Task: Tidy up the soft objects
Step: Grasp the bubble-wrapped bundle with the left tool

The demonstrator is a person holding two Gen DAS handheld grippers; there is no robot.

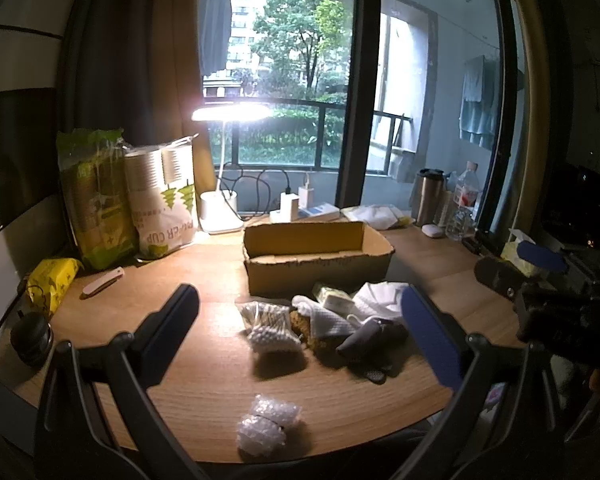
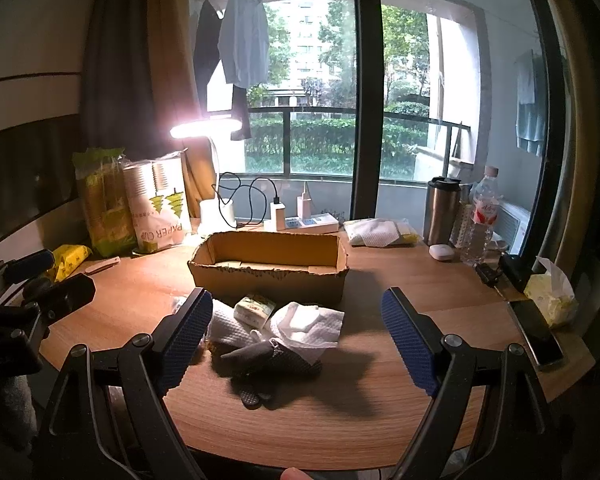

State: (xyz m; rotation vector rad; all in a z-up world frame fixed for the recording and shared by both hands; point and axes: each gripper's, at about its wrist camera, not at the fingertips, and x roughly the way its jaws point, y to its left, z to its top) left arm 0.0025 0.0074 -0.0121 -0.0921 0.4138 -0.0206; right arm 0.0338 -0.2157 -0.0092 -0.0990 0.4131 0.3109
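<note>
Both grippers up over a round wooden table [image 2: 380, 420], jaws spread wide and holding nothing. Left gripper [image 1: 300, 320] hanging above a small pile of soft things; right gripper [image 2: 296, 332] above the same pile, seen from the other side. In the pile: a bag of cotton swabs [image 1: 270, 326] at 9 o'clock, a white dotted cloth [image 1: 320, 320] in the middle, a dark gray glove [image 2: 268, 360] at 5 o'clock, a white paper towel [image 2: 308, 328] at 3 o'clock, and a little green and white pack [image 2: 255, 310] at 12 o'clock. All touching or lying over each other. Alone near the table's front edge, at 6 o'clock from the pile, a lump of bubble wrap [image 1: 268, 426]. Just behind the pile, at 12 o'clock, an open cardboard box [image 2: 268, 276] with nothing soft inside that can be seen. Farther back at 11 o'clock, a bright white lamp [image 2: 206, 128], and to its left a pack of paper cups [image 2: 160, 208] beside a green bag [image 2: 104, 204]. At 9 o'clock near the table edge, a yellow packet [image 1: 50, 284] and a small folded knife [image 1: 102, 282]. At 2 o'clock, a steel mug [image 2: 440, 210] next to a water bottle [image 2: 482, 216]. At 3 o'clock, a dark phone [image 2: 536, 336] lying flat by a tissue pack [image 2: 550, 296].
</note>
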